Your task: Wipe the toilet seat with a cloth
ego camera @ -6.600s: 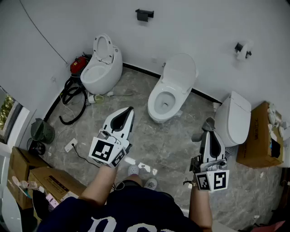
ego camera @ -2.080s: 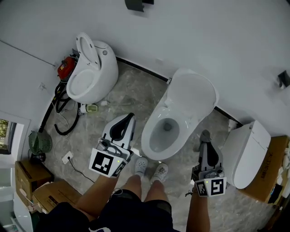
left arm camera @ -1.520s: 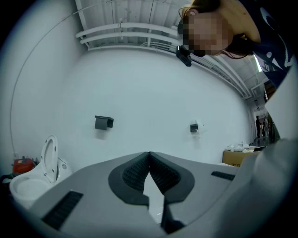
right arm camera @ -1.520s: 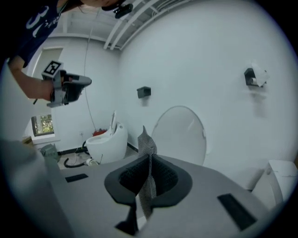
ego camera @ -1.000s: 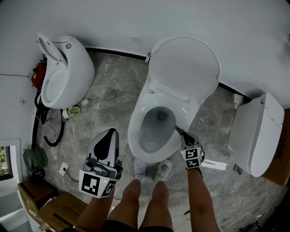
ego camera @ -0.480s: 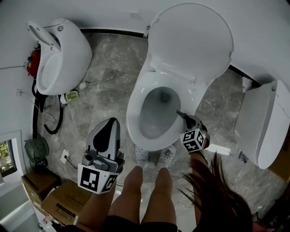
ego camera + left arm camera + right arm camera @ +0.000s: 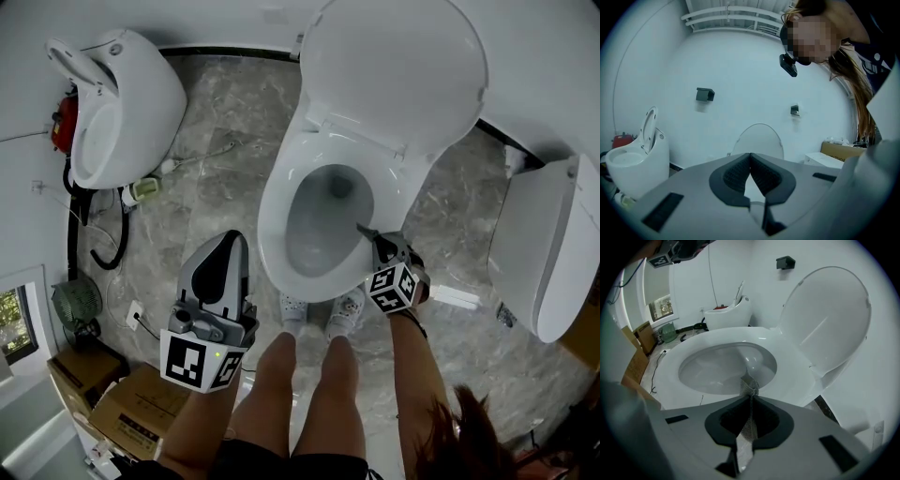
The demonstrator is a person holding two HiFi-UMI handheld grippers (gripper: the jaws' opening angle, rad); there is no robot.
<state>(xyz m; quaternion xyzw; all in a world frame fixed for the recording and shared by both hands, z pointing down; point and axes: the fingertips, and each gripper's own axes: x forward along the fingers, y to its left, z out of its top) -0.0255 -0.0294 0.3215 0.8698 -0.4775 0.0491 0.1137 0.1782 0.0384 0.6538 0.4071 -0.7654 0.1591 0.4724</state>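
You held your right gripper [image 7: 750,398] clamped on the cloth [image 7: 749,386], its free tip just in front of the jaws over the toilet seat [image 7: 794,364], probably for wiping, while your left gripper [image 7: 750,155], closed and empty, was far left of it, out of the way.

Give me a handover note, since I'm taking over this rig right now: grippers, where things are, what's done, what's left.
Left gripper: shut, empty, over the floor left of the toilet seat.
Right gripper: shut on the cloth, whose tip is at the seat's right rim.
Lid is up.
Done: cloth brought to the seat.
Left: wipe all around the seat.
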